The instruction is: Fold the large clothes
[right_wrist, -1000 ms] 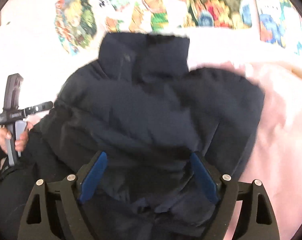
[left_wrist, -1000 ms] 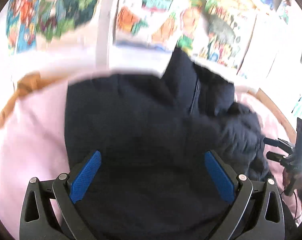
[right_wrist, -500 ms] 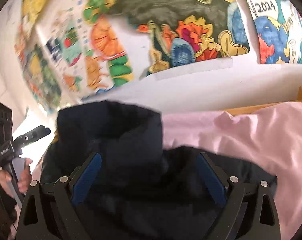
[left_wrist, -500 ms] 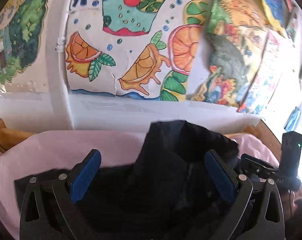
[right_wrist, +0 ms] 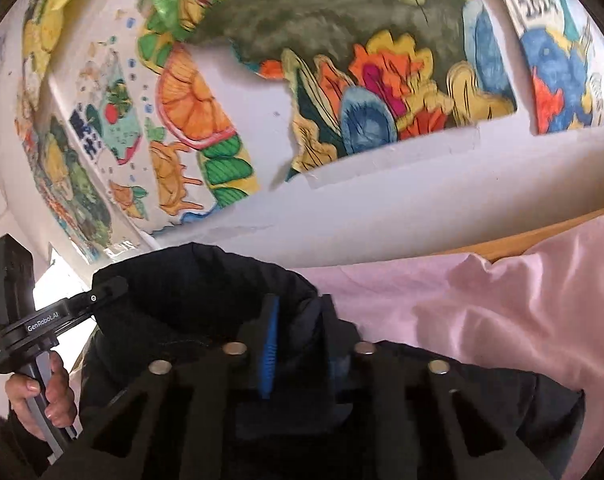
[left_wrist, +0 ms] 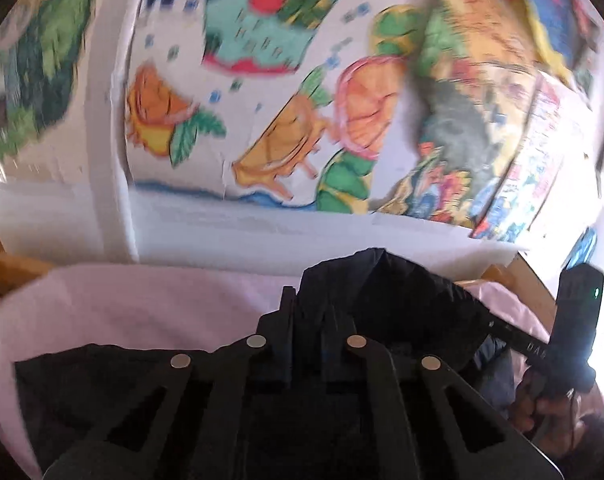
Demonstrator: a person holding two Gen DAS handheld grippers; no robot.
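A dark navy padded jacket (left_wrist: pixel 401 304) lies on a pink sheet (left_wrist: pixel 142 312), its collar standing up toward the wall. My left gripper (left_wrist: pixel 305 320) is shut on the jacket fabric near the collar. In the right wrist view the same jacket (right_wrist: pixel 206 288) fills the lower left, and my right gripper (right_wrist: pixel 294 328) is shut on its fabric beside the collar. Each gripper shows in the other's view: the right one (left_wrist: pixel 573 332) at the right edge, the left one (right_wrist: pixel 30 320) at the left edge in a hand.
A white wall (right_wrist: pixel 381 208) with colourful drawings (left_wrist: pixel 282 120) rises just behind the bed. A wooden bed edge (right_wrist: pixel 541 240) runs along the pink sheet (right_wrist: pixel 501 312).
Both grippers went from open above the jacket to shut on its fabric near the collar. Both views tilted up from the jacket toward the wall.
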